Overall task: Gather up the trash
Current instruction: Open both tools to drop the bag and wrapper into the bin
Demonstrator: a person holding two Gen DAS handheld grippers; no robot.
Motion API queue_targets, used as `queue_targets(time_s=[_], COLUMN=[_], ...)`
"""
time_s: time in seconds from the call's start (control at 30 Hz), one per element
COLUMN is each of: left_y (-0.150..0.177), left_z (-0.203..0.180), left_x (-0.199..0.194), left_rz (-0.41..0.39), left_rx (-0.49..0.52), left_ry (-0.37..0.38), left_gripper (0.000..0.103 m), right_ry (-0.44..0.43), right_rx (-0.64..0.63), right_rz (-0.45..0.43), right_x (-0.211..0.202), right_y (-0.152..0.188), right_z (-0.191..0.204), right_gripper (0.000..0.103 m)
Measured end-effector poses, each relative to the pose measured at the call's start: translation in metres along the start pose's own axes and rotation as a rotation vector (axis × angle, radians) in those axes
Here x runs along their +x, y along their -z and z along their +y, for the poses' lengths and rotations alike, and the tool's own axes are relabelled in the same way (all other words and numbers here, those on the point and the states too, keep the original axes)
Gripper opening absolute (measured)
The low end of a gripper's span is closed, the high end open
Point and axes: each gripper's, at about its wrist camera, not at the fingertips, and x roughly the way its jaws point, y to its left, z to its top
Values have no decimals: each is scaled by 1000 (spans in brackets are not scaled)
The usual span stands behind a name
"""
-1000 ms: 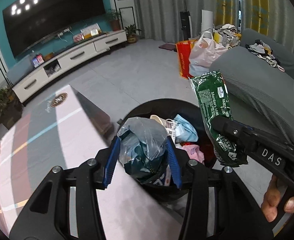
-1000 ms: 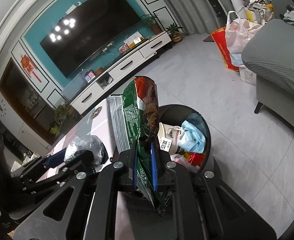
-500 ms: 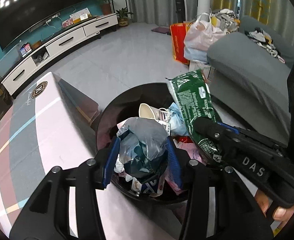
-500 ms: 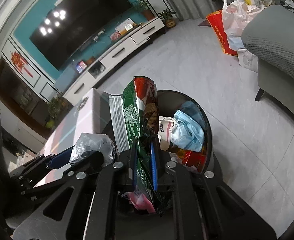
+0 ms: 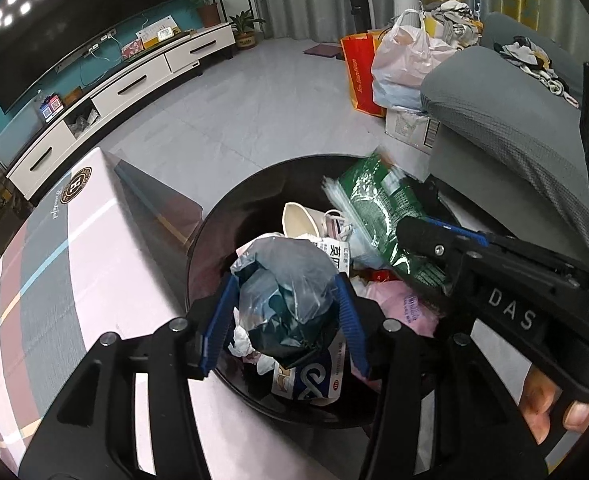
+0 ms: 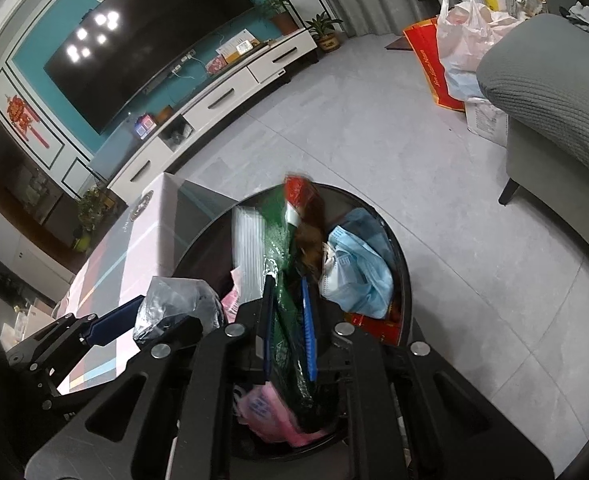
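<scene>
A crumpled grey translucent plastic bag stuffed with dark scraps (image 5: 282, 292) hangs between the blue pads of the left gripper (image 5: 284, 320), directly over the round black waste bin (image 5: 214, 240), while a flat green foil snack wrapper with a red top (image 6: 290, 292) stands pinched upright in the right gripper (image 6: 288, 328), also above the bin's mouth. The left gripper's jaws are easing apart with the bag between them, its sides bulging against both pads; the right gripper's jaws are pressed nearly together on the thin wrapper. Both pieces look very light and limp: the bag should crush under any squeeze and is best taken across its bunched middle, and it may cling to a pad instead of dropping cleanly; the wrapper is slick, thin foil, likely to slide or flutter, and holds best low on its flat face, where it is gripped. The bin is already well filled, with a pale blue face mask (image 6: 358, 272), a white paper cup (image 5: 300, 220), pink plastic film (image 6: 270, 412) and printed cartons. The left wrist view alone shows the bag's full bulge and a thumb and fingertip on the right gripper's handle (image 5: 550, 404); the right wrist view alone shows the wrapper's red top edge and how tightly it is held. Beside the bin runs the pink-and-grey striped bench (image 5: 74, 280), with a grey sofa (image 6: 554, 112) across the pale tiled floor (image 6: 374, 120).
</scene>
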Motion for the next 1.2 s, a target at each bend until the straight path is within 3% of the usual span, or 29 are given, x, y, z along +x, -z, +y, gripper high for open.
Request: queue_targets(time_s=[0.53,0.67,0.73,1.13,1.2], left_y=[2,3,3,4,5], left_z=[-3,-1,1,6,8], left_x=[5,5,4,-7,-12], left_rz=[12,6,4,-10,-14], left_rx=[4,1,-5,-21,-28], left_ry=[-2,-2,3,9,9], left_gripper=[63,75,76,86,90], right_ry=[14,13,11,9,12], right_rx=[9,14,19,13,15], right_rz=[12,15,13,-12,-16], right_x=[5,4,2,-11,-15], right_y=[-2,-2,-2,-5,-6], right_z=[-4,-4,-5,-2,-2], right_gripper=[15,24,29,36,44])
